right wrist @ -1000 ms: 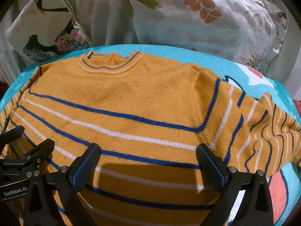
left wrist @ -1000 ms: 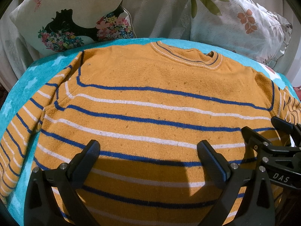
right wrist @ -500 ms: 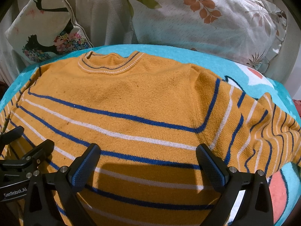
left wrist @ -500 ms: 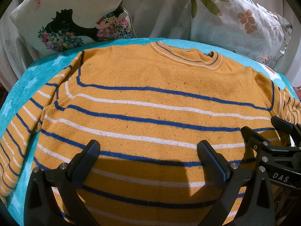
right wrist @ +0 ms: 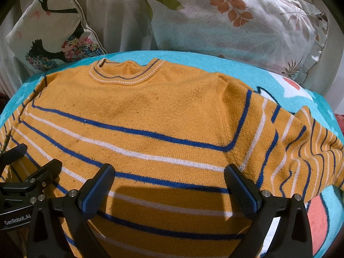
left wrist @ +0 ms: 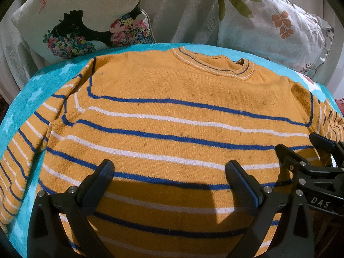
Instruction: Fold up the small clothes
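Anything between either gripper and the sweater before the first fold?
Nothing visible. The sweater lies flat on the turquoise blanket, bare on top. Left gripper and right gripper sit over its lower half, jaws open. Pillows stay behind the collar.

Orange sweater [left wrist: 172, 124] with blue and white stripes, flat and unfolded on the blanket [left wrist: 23, 99]. Collar toward far edge, sleeves spread sideways.
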Demonstrator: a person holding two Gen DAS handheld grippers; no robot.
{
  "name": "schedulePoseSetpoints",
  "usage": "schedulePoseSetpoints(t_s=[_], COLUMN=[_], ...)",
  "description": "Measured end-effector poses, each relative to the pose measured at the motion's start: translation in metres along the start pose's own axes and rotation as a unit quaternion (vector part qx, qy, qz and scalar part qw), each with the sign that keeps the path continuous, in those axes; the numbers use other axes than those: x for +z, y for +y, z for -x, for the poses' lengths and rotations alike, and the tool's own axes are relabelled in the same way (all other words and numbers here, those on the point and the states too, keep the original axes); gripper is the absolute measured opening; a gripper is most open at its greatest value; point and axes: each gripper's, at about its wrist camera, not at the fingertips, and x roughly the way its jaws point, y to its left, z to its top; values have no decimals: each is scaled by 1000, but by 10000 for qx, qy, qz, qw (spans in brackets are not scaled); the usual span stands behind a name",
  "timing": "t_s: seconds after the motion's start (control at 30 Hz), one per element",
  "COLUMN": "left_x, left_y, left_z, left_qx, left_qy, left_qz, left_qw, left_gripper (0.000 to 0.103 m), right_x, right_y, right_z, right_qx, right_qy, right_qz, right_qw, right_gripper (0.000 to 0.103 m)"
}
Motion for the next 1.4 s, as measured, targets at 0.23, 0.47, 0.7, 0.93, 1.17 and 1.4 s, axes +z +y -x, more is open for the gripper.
schedulePoseSetpoints(t_s=[0.23, 0.47, 0.7, 0.93, 1.17, 1.4], left_x=[1, -5, -7, -6, -12, -26], left_y=[2, 2, 0, 3, 45, 116], left_z=[0, 3, 6, 8, 57, 125], left_qx=[-140, -78, -13, -116, -183, 954], left_qy=[178, 92, 71, 145, 291, -224], left_qz=[50, -7, -41, -134, 562, 736], left_qw=[9997, 9999, 10000, 9997, 9978, 9925], left_gripper=[103, 103, 103, 103, 103, 103], right_x=[0, 0, 0, 0, 2, 2], right_y=[-1, 1, 1, -8, -12, 6], right_z=[0, 0, 0, 5, 6, 5], right_qx=[73, 54, 58, 379, 630, 153], right_qy=[-4, 1, 1, -98, 42, 316], right_qz=[-47, -30, -34, -244, -172, 229], right_qw=[10000, 10000, 10000, 9989, 9979, 9991], right_gripper=[103, 103, 103, 103, 103, 103])
